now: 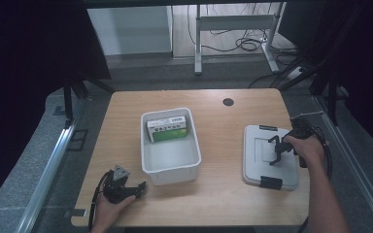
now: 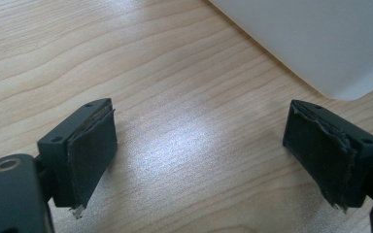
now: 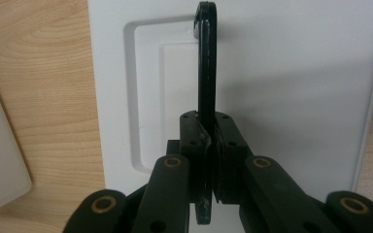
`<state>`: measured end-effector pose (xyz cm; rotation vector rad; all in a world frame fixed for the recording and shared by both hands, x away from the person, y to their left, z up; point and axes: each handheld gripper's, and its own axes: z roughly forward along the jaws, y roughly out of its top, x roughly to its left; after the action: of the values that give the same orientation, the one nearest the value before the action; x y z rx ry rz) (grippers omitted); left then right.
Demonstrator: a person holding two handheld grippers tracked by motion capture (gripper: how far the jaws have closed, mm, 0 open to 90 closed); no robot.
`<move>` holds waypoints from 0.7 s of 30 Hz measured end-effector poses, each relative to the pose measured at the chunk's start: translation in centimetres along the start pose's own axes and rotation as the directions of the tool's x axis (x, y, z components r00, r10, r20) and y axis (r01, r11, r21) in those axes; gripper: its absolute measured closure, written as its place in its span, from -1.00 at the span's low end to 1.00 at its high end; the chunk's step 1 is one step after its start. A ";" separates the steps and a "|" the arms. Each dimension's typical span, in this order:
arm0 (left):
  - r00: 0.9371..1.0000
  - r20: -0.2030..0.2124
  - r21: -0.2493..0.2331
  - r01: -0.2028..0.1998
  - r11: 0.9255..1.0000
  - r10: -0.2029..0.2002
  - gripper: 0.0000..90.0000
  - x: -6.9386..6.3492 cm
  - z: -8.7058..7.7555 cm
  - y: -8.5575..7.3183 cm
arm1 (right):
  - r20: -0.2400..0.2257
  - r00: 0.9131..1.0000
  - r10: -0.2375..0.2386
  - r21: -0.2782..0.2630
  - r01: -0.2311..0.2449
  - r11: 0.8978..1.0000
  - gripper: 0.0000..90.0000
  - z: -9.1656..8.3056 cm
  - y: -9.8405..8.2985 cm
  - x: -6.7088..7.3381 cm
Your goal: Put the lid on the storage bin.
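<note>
Black handle (image 3: 206, 63) is pinched upright in my right tongs (image 3: 209, 141) above the lid (image 1: 257, 160), so I should lift straight, while my left tongs (image 2: 199, 145) rest gaping near the tub (image 1: 148, 165).

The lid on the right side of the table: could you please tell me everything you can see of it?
The lid is a pale grey, plastic-looking rounded rectangle lying flat on the wooden table, apart from the white bin. Its top has a stepped rectangular recess. A black latch sits at each short end. A thin black handle stands upright from its middle, pinched by the right tongs, which are shut on it.
</note>
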<state>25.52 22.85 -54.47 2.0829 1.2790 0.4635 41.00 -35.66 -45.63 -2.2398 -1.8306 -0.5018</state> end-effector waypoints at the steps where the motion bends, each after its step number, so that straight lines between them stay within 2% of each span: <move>1: 1.000 0.000 0.000 0.000 1.000 0.000 -0.73 0.0 0.0 0.0 | 0.000 1.000 0.000 0.000 0.000 1.000 0.89 0.0 0.0 0.0; 10: 1.000 0.000 0.000 0.000 1.000 0.000 -0.73 0.0 0.0 0.0 | -0.010 0.999 0.033 -0.010 -0.034 0.999 0.90 -0.4 -0.1 0.1; 15: 1.000 0.000 0.000 0.000 1.000 0.000 -0.73 0.0 0.0 0.0 | -0.023 0.999 0.038 -0.026 -0.038 0.999 0.90 -1.1 -0.4 0.1; 21: 1.000 0.000 0.000 0.000 1.000 0.000 -0.73 0.0 0.0 0.0 | -0.034 0.999 0.020 -0.044 -0.022 0.999 0.90 -2.3 -0.7 0.6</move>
<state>25.52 22.85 -54.47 2.0826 1.2789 0.4632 40.08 -35.75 -43.34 -2.2628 -1.7953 -0.5780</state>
